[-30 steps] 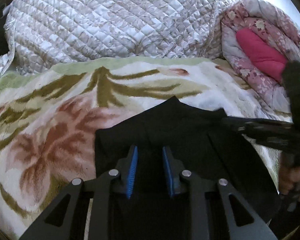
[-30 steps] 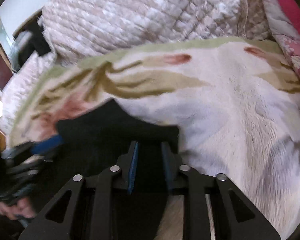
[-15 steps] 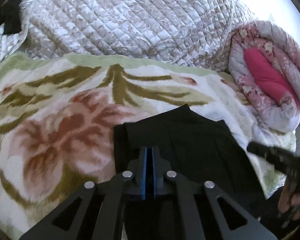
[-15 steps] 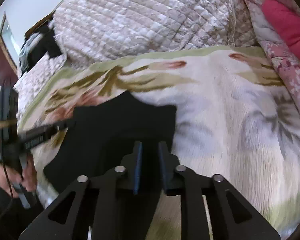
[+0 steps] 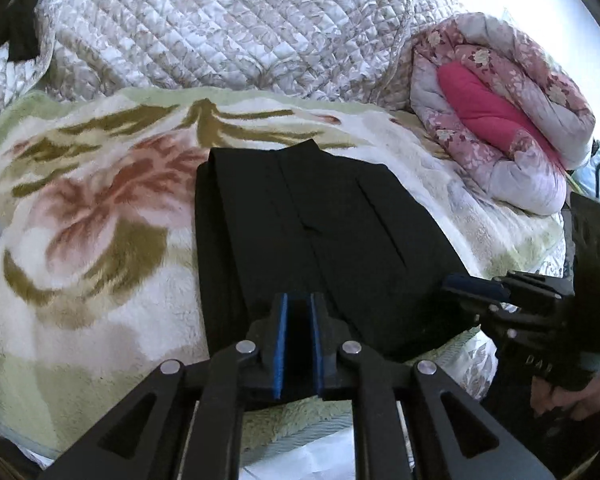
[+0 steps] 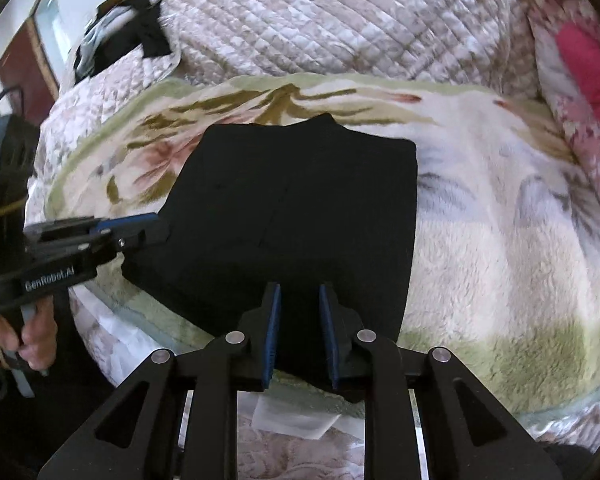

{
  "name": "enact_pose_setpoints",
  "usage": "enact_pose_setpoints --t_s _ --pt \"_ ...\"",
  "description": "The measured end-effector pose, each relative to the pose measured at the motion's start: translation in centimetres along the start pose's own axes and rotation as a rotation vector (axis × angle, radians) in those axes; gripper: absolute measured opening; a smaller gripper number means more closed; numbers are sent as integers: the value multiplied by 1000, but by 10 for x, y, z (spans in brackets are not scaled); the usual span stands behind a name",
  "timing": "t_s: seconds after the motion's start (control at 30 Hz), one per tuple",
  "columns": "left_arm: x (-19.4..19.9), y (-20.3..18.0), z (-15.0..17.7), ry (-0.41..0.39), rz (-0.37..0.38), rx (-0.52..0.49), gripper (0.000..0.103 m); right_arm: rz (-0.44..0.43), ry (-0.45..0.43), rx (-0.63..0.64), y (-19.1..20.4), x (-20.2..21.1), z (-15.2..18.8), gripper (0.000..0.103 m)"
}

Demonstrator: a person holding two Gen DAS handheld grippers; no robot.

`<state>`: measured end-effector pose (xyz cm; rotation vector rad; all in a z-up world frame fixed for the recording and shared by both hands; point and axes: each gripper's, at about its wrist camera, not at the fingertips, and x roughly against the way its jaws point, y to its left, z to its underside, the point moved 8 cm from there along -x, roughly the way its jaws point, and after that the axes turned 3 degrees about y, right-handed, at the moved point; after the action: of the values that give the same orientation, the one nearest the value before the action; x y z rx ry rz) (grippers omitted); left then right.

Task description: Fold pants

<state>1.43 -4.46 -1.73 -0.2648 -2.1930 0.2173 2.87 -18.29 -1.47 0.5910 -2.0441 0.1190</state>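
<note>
On the flowery blanket [image 5: 80,240] | black pants [image 5: 300,208] lie folded, long way pointing away from us | left gripper [image 5: 298,344] and right gripper [image 6: 299,336] both a little open, holding nothing, at the near edge.

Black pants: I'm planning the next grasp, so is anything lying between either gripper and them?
Nothing visible does. The black pants lie folded on the floral blanket, with the left gripper and right gripper right at their near edge.
</note>
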Motion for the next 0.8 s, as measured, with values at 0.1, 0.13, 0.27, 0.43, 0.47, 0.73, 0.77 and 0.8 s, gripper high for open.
enact_pose_setpoints --t_s 0.1,0.13,0.27,0.43,0.47,0.73,0.77,0.8 --pt "-2 -2 -2 12 -25 -15 13 4 8 -3 1 2 0 20" --pt "-3 -3 -3 15 -32 -19 13 4 16 -8 0 3 0 21" --pt "2 -3 -2 17 -57 -25 13 -1 11 -43 -1 12 -2 21" --pt "9 2 -1 16 -82 -18 13 7 7 -35 1 12 1 21" --pt "9 3 -1 17 -90 -18 13 12 13 -30 2 9 2 21" --pt "11 4 -4 24 -106 -5 13 3 18 0 8 5 2 22" --pt "12 3 -5 21 -103 -5 13 -3 18 1 9 5 2 23" --pt "13 1 -6 18 -100 -6 13 -7 18 3 10 4 2 23"
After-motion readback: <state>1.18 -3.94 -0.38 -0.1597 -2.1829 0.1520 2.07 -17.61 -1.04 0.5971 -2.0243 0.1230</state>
